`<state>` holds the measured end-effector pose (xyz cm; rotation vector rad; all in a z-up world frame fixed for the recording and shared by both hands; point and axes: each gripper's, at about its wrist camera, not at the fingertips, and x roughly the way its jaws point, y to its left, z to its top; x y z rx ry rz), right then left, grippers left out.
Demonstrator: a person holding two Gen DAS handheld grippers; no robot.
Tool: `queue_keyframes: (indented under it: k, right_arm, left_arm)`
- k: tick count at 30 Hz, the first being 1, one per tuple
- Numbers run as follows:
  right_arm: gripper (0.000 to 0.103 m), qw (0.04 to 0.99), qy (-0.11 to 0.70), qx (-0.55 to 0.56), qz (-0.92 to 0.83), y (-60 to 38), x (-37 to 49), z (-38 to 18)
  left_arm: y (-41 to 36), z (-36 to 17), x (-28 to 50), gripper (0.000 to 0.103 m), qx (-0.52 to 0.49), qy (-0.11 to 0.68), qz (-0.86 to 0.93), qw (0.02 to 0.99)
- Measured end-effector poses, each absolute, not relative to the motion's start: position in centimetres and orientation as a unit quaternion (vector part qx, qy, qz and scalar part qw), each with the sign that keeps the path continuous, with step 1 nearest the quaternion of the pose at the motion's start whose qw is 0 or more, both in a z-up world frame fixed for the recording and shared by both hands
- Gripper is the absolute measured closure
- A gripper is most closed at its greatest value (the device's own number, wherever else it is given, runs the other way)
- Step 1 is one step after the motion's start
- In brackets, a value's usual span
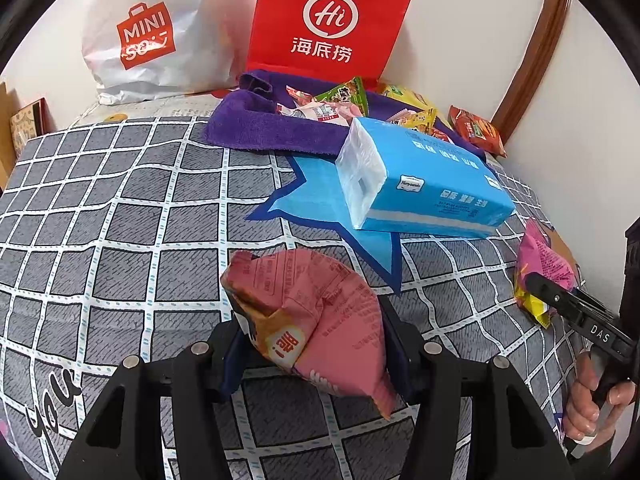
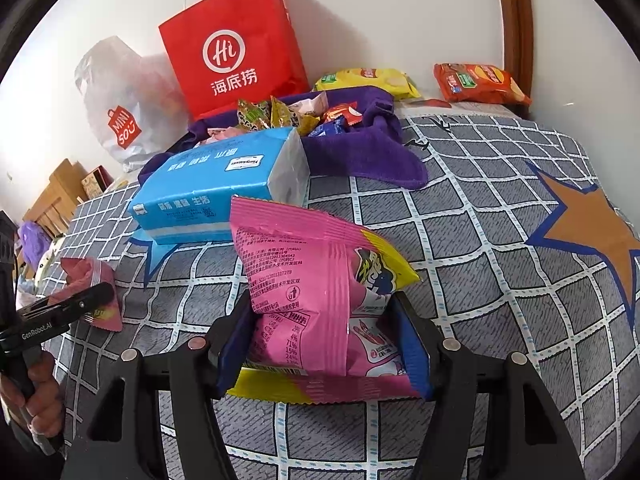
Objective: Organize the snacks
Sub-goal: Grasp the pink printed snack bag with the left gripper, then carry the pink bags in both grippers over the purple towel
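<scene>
Open checked bedcover (image 1: 120, 208) stretches clear to the left of the left gripper (image 1: 312, 344), which grips a salmon snack bag (image 1: 316, 312). Ahead and to the right, a blue tissue pack (image 1: 424, 184) bars the way to the purple towel (image 1: 256, 124) heaped with small snacks. Behind, a white bag (image 1: 152, 32) and a red paper bag (image 1: 324, 20) stand by the wall, apparently touching it. Beyond the right gripper (image 2: 324, 340), holding a pink bag (image 2: 320, 288), cover lies free toward 2 chip bags (image 2: 480, 82).
</scene>
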<state>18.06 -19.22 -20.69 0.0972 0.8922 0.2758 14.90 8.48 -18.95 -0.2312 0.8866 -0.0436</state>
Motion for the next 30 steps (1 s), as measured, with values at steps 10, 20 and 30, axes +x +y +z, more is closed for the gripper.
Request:
queue_keyframes:
  k: [10, 20, 30]
  right_arm:
    - [0.037, 0.891, 0.431, 0.042, 0.137, -19.2, 18.0, -20.7]
    - [0.038, 0.895, 0.427, 0.019, 0.126, -18.6, 17.6, -20.4]
    - [0.040, 0.898, 0.423, -0.005, 0.124, -17.2, 16.4, -16.8]
  left_arm:
    - [7.8, -18.6, 14.6, 0.048, -0.088, 0.425, -0.007, 0.901]
    - [7.7, -16.6, 13.5, 0.049, -0.104, 0.428, -0.019, 0.897]
    - [6.6, -11.4, 13.6, 0.049, -0.088, 0.401, -0.036, 0.911]
